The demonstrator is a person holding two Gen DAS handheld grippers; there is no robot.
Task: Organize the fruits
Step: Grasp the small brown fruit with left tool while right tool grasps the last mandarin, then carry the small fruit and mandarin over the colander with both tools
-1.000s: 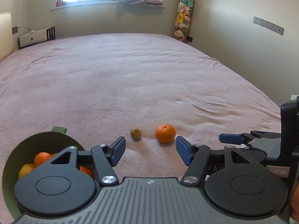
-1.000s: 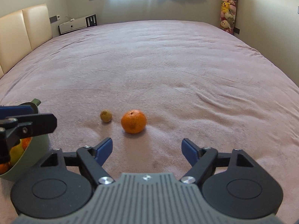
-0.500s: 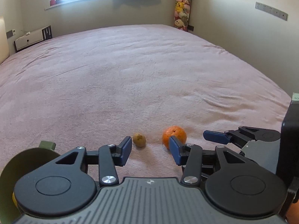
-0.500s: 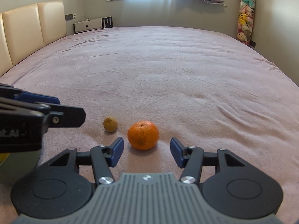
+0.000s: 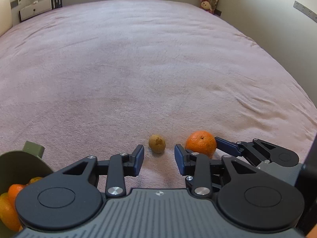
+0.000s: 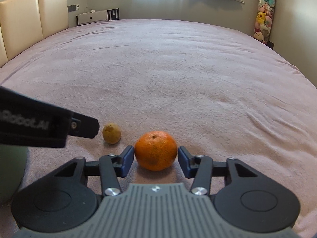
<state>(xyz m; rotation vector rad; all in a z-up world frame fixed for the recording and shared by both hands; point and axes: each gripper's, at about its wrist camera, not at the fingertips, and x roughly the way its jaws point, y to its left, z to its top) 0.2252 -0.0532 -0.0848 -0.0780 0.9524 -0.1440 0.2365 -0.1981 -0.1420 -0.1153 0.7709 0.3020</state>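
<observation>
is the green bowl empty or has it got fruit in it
Not empty: the green bowl holds orange and yellow fruit, seen at the left wrist view's lower left edge.

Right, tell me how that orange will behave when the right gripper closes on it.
The orange is round and sits loose on the soft bedspread, so an off-centre touch would probably roll it. Its dimpled peel should give the pads decent grip. The right gripper has been closing, fingers flanking it with slim gaps; the peel likely yields slightly under a firm squeeze.

- I see a pink bedspread (image 6: 168,69) covering the bed.
- Beyond it, a cream headboard (image 6: 33,17), a white cabinet (image 6: 97,16), a stuffed-toy rack (image 6: 264,17).
</observation>
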